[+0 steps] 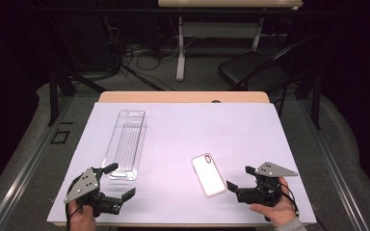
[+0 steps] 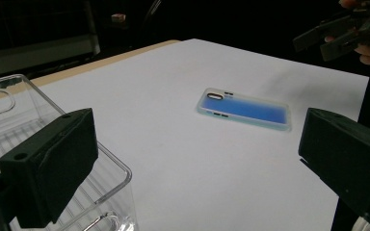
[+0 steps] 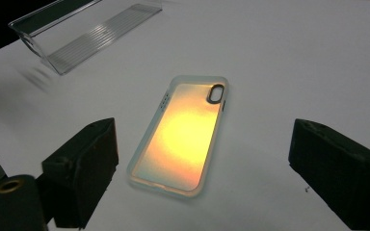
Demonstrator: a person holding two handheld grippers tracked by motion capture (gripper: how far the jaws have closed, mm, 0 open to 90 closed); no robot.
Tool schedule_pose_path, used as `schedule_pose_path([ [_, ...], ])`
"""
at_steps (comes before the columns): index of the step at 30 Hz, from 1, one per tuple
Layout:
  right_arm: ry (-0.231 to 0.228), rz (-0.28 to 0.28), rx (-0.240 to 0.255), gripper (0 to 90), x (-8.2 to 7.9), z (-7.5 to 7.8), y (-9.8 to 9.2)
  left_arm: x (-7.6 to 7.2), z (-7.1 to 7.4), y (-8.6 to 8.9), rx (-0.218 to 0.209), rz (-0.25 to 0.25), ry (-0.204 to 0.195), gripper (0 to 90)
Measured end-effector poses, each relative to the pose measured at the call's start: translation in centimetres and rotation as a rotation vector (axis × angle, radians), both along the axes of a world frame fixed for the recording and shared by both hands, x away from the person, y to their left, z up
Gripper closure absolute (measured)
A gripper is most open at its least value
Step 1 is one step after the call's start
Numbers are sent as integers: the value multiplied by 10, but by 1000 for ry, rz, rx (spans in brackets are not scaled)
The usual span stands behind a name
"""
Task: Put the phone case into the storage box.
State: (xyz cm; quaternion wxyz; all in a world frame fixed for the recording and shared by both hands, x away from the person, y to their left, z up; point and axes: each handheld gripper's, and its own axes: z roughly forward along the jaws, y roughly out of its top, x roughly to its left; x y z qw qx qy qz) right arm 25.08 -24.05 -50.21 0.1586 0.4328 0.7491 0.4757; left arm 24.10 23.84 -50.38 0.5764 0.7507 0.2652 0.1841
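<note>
A phone case [image 1: 208,174] with a shiny back and a camera cut-out lies flat on the white table sheet [image 1: 183,130]. From the right gripper view the phone case [image 3: 180,134] glows orange; from the left gripper view the phone case [image 2: 244,109] looks blue. My right gripper [image 1: 239,178] is just right of the case, jaws open, nothing between them. A clear plastic package tray [image 1: 126,143] lies left of centre. My left gripper [image 1: 121,182] rests near the tray's front end, jaws open and empty. The tray's near corner [image 2: 107,192] sits by the left jaw.
Beyond the table's far wooden edge [image 1: 183,97] stand a black chair [image 1: 257,67] and a desk leg [image 1: 180,45] amid floor cables. The other hand's gripper [image 2: 339,33] appears at the upper right of the left gripper view.
</note>
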Motion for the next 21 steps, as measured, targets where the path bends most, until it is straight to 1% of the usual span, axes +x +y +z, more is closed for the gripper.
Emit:
schedule_pose_path([
  [2, 18, 1, -12, 136, 4, 2, 0, 0, 0, 0, 0, 2, 0, 5],
  [4, 35, 0, -35, 143, 6, 4, 1, 0, 0, 0, 0, 1, 0, 5],
  [5, 36, 3, -46, 148, 8, 5, 2, 0, 0, 0, 1, 5, -1, 5],
  [7, 48, 7, -73, 156, 11, 7, 4, 0, 0, 0, 2, 6, 0, 5],
  [8, 60, 8, -97, 168, 14, 8, 6, 0, 0, 0, 2, 8, 0, 5],
  [9, 60, 8, -97, 168, 14, 8, 6, 0, 0, 0, 2, 8, 0, 5],
  [10, 69, 11, -111, 175, 15, 9, 6, 0, 0, 0, 1, 3, 2, 5],
  [12, 83, 11, -118, 195, 17, 10, 8, 0, 0, 0, 1, 4, 2, 5],
  [13, 96, 17, -126, 204, 19, 11, 9, 0, -1, 0, -2, 2, 2, 5],
  [14, 97, 18, -134, 207, 20, 11, 11, 1, -1, 1, 0, 2, 1, 5],
  [15, 107, 21, -143, 212, 21, 12, 12, 1, -1, 1, 0, 3, 1, 5],
  [16, 101, 28, -156, 218, 22, 12, 13, 0, -1, 1, 1, 4, 3, 5],
  [18, 108, 30, -176, 228, 25, 13, 16, 1, -1, 1, 0, 5, 4, 5],
  [20, 132, 27, -185, 239, 27, 15, 19, 1, -1, 1, 2, 6, 4, 5],
  [21, 136, 32, -197, 247, 29, 16, 19, 1, -1, 1, 1, 6, 5, 5],
])
